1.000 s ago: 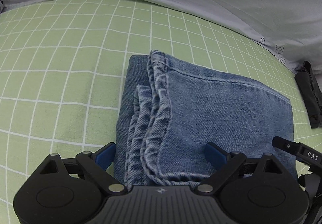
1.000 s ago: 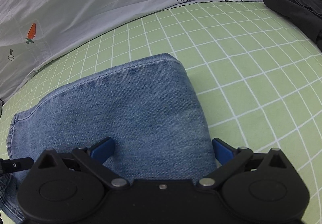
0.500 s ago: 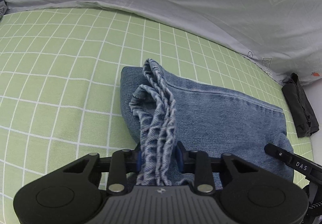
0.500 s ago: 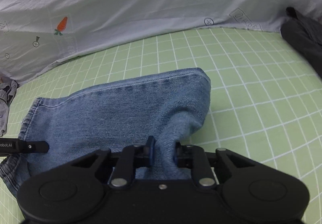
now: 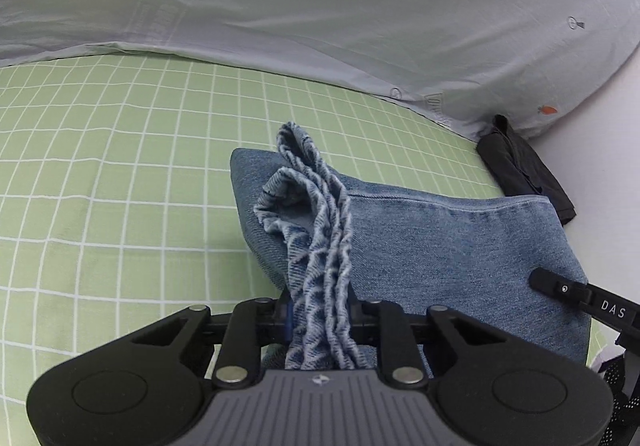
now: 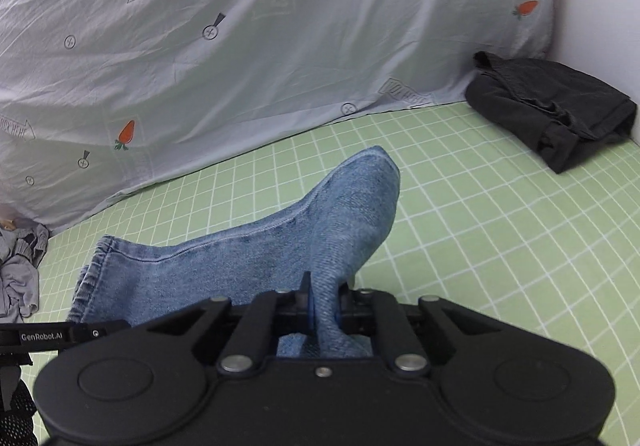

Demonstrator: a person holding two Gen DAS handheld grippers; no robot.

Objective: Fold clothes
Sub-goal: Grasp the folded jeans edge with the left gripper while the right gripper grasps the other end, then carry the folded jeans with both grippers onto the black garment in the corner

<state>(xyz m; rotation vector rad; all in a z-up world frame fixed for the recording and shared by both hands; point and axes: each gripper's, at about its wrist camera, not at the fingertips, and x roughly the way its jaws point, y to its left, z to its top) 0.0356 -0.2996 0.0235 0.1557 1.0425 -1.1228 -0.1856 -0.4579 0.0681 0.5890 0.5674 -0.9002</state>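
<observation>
Folded blue denim jeans [image 5: 460, 246] hang pinched between the closed left gripper [image 5: 320, 316] and the closed right gripper [image 6: 324, 310], extending ahead of both.

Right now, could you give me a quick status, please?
Left gripper shut on jeans hems. Right gripper shut on folded end. Nothing in the way.

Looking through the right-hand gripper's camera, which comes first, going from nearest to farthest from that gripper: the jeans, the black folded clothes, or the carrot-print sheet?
1. The jeans: pinched in the right gripper, trailing left.
2. The black folded clothes: far right, on the green checked cover.
3. The carrot-print sheet: across the back; its near edge looks about as far as the black clothes, so that's too close to call.
</observation>
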